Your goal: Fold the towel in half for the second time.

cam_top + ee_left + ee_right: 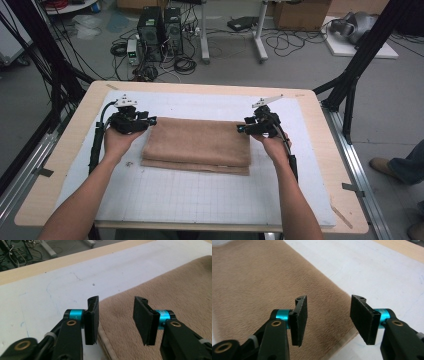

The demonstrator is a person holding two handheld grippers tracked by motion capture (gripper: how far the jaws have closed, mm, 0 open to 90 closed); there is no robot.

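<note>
A tan folded towel lies flat in the middle of the white gridded mat. My left gripper hovers at the towel's far left corner, its jaws apart with nothing between them. In the left gripper view the towel passes under the open gripper, its edge below the left jaw. My right gripper is at the towel's far right corner, also open and empty. In the right gripper view the towel lies beneath the gripper, and its edge runs under the right jaw.
The mat covers a wooden table with black frame posts at both sides. Computers and cables crowd the floor beyond the far edge. A person's shoe shows at the right.
</note>
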